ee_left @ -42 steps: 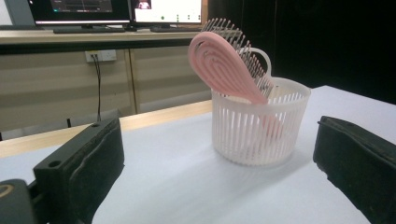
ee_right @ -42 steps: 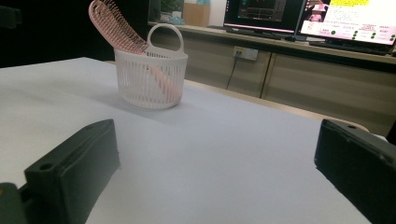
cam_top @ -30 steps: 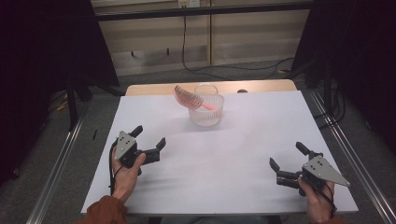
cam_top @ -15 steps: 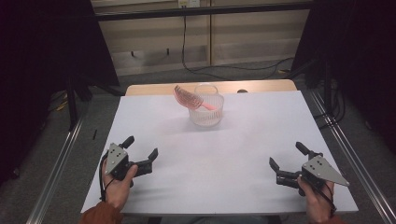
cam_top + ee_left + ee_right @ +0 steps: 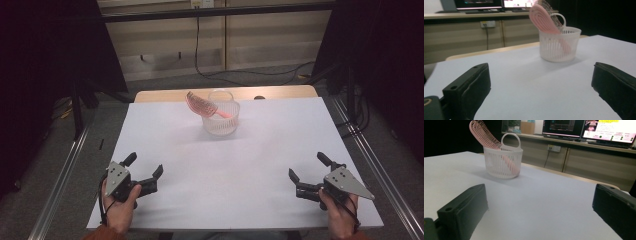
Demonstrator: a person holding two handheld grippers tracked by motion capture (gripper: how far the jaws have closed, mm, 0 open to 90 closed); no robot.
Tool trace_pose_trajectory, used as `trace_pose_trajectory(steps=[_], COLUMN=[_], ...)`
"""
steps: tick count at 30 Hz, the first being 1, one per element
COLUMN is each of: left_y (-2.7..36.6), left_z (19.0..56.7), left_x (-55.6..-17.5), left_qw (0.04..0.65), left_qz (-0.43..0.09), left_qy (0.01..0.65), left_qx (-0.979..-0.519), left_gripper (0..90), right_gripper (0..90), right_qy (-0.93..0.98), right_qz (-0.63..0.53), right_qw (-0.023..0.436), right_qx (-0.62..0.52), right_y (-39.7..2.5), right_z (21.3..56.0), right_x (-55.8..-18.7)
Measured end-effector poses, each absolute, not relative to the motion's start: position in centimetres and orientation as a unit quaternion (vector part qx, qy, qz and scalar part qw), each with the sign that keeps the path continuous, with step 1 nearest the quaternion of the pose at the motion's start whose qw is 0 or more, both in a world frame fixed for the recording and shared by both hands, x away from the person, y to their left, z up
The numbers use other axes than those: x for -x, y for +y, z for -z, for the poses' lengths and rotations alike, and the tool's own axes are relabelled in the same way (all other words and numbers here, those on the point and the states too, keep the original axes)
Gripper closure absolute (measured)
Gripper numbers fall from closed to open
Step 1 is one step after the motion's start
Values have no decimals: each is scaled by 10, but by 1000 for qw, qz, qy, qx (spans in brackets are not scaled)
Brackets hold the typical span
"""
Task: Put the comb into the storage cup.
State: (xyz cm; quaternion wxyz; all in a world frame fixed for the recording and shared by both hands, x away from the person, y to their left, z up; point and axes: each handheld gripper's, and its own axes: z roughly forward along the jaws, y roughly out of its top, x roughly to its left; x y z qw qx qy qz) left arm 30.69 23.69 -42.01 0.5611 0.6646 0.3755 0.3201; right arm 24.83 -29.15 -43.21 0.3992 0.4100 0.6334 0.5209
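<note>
Near left corner: left gripper (image 5: 143, 171) is resting low over the white table (image 5: 260, 150), jaws spread wide, holding nothing.
Near right corner: right gripper (image 5: 308, 167) is sitting likewise, jaws apart and empty.
Far centre: white basket (image 5: 220, 118) is standing upright, well apart from both.
Basket contents: pink hairbrush (image 5: 201, 104) is leaning out leftward, head up.

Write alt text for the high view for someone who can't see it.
A pink hairbrush leans in a white slatted basket at the far middle of a white table. Near the front edge, the left tool and right tool rest open, each held by a hand.
</note>
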Motion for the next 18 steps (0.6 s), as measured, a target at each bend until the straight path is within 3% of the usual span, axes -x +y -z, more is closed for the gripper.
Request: trace_pose_trajectory(steps=[7, 10, 13, 18], left_y=[243, 245, 243, 243], left_z=[425, 425, 426, 423], left_x=[-301, -303, -304, -304], left_qw=[562, 559, 565, 561], left_qz=[-309, -330, -305, -315], left_qy=[386, 399, 399, 381], left_qx=[-663, -648, -654, -664], left_gripper=[25, 26, 26, 26], right_gripper=[0, 0, 0, 0], right_qy=[628, 629, 629, 630], right_qz=[-523, -523, -523, -524], right_qw=[401, 400, 401, 399], right_qx=[-414, -414, -413, -412], right_y=[-292, -292, -292, -293], right_z=[432, 432, 432, 433], right_x=[-248, -248, -249, -249])
